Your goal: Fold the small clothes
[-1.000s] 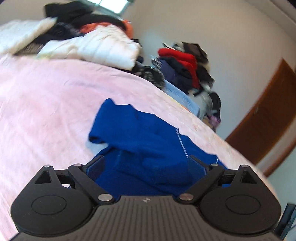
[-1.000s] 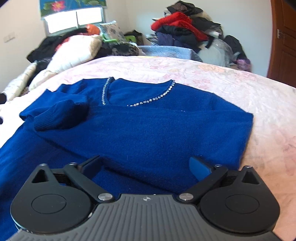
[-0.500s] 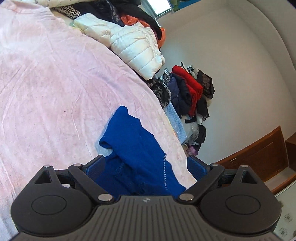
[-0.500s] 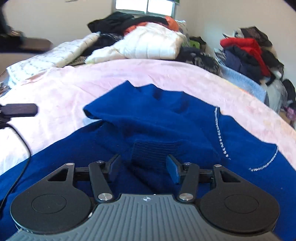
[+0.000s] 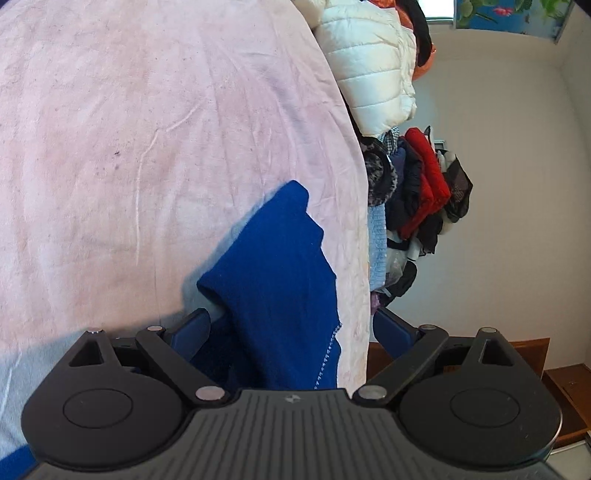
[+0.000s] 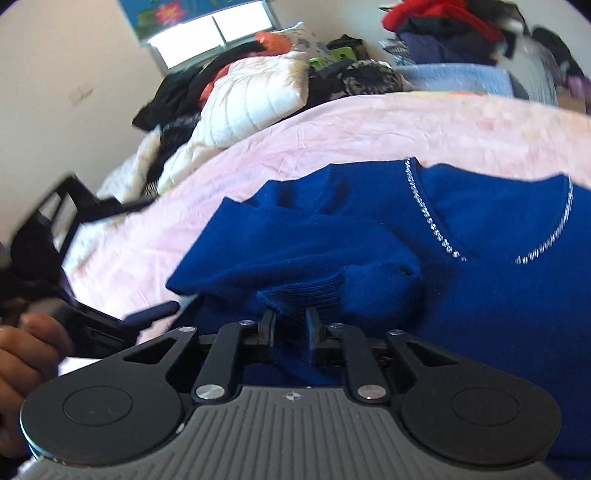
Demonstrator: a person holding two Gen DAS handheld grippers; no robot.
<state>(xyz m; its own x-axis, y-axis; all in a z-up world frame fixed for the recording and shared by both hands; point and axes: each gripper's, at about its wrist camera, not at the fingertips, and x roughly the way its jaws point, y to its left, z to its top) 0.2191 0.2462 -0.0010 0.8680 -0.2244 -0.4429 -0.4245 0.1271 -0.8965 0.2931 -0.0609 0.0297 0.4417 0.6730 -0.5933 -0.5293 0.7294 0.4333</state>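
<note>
In the right wrist view, the right gripper is nearest. Its jaws have just been closing and now stand narrow, and they pinch the ribbed cuff of the blue sweater between them. The cuff belongs to a sleeve that is folded over the body of the sweater. The sweater lies spread on the pink bedspread, with its neckline to the far right. A line of small shiny stones runs along this neckline.

At the near left of the same view a hand holds the left gripper, which is blurred. One blue finger of it reaches just beside the left edge of the sweater.

In the left wrist view, the left gripper has its jaws wide apart. A part of the blue sweater lies between the two fingers, but the pads do not press on it; the left pad is just beside the cloth and the right pad is well apart from it. This view is rolled to the side, so the bedspread fills the left part and the wall stands at the right.

Farther away, at the far edge of the bed, lies a white padded jacket with dark and orange clothes around it. More to the far right is a pile of red and dark clothes near the wall. A bright window is in the far wall.
</note>
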